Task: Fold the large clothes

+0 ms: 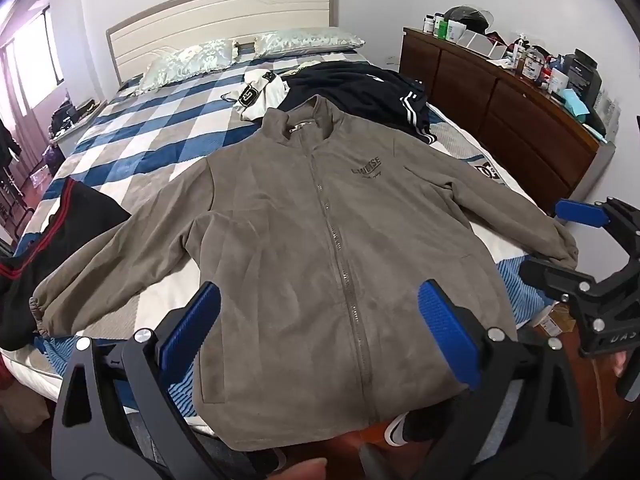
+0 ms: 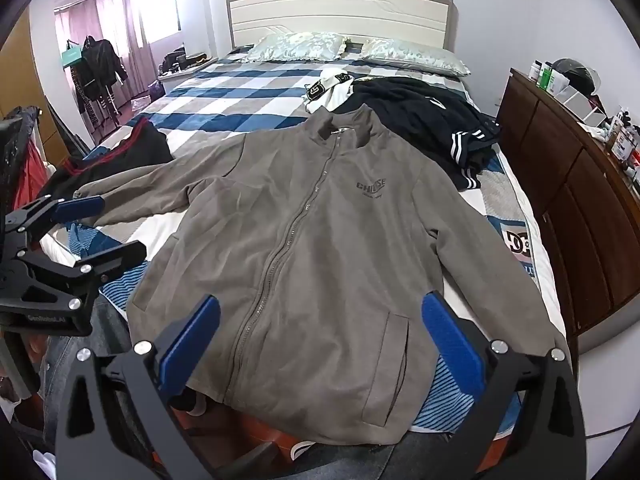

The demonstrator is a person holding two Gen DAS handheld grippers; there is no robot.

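Observation:
A grey-brown zip jacket (image 1: 320, 248) lies flat, front up and zipped, on the bed, both sleeves spread out and its hem hanging over the near edge. It also shows in the right wrist view (image 2: 304, 248). My left gripper (image 1: 320, 320) is open and empty, held above the jacket's lower front, over the hem. My right gripper (image 2: 320, 328) is open and empty, also above the hem. Each gripper shows in the other's view: the right one (image 1: 560, 240) near the right sleeve cuff, the left one (image 2: 100, 228) near the left sleeve.
The bed (image 1: 152, 120) has a blue checked cover and two pillows. A black striped garment (image 1: 380, 92) and a white one (image 1: 260, 92) lie beyond the collar, a black-red garment (image 1: 60, 220) at the left. A cluttered wooden dresser (image 1: 500, 120) stands on the right.

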